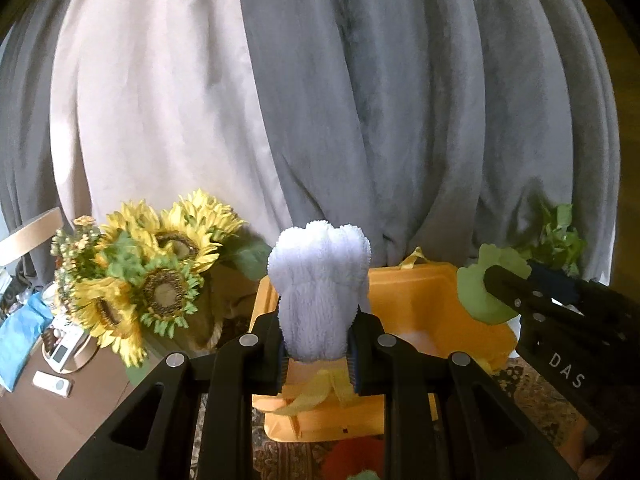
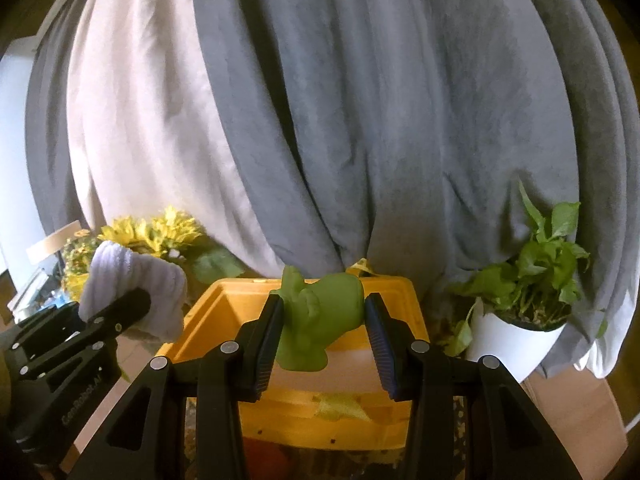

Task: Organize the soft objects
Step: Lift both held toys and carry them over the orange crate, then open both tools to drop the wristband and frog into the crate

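My left gripper (image 1: 318,344) is shut on a fluffy white plush (image 1: 320,280) and holds it upright over the near rim of a yellow bin (image 1: 420,300). The plush also shows at the left of the right wrist view (image 2: 136,280). My right gripper (image 2: 324,328) is shut on a green soft toy (image 2: 320,320) above the same yellow bin (image 2: 224,300). In the left wrist view the green toy (image 1: 480,292) and right gripper sit at the right, beside the bin.
Sunflower bouquet (image 1: 152,280) stands left of the bin. A potted green plant (image 2: 532,280) in a white pot stands right. Grey and cream curtains (image 2: 360,120) hang behind. A red soft object (image 1: 352,456) lies on the patterned rug (image 1: 532,392) below. Small devices (image 1: 54,382) lie at left.
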